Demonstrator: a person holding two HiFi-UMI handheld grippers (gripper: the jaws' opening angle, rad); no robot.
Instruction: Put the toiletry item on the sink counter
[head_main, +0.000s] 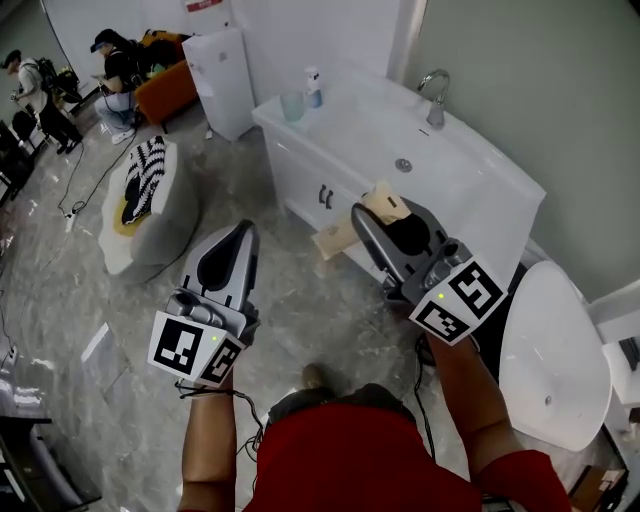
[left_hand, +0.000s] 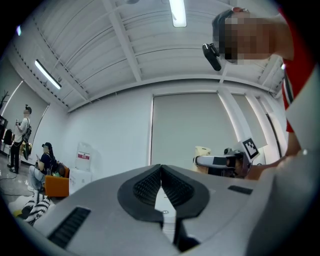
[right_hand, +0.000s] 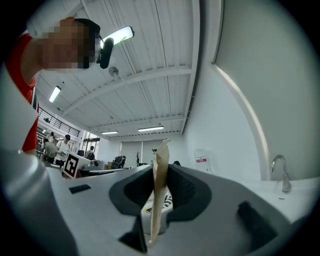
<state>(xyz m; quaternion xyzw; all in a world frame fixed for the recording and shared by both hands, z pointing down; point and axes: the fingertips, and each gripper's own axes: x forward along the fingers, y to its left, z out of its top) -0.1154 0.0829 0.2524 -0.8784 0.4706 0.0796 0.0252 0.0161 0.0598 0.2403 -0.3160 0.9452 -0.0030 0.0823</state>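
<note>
My right gripper (head_main: 374, 216) is shut on a flat beige toiletry pack (head_main: 336, 240), which lies crosswise between the jaws and sticks out on both sides. In the right gripper view the pack (right_hand: 161, 155) stands edge-on between the pads of that gripper (right_hand: 159, 169). It hangs in the air in front of the white sink counter (head_main: 470, 190), near the cabinet doors. My left gripper (head_main: 240, 234) is held over the floor to the left, shut with nothing in it; its pads (left_hand: 150, 186) meet in the left gripper view.
On the counter stand a chrome faucet (head_main: 435, 96), a blue cup (head_main: 292, 106) and a soap bottle (head_main: 313, 87). A white toilet (head_main: 555, 355) stands at the right. A grey pouf with a zebra cushion (head_main: 150, 190) and a white cabinet (head_main: 222, 80) are at the left. People sit far left.
</note>
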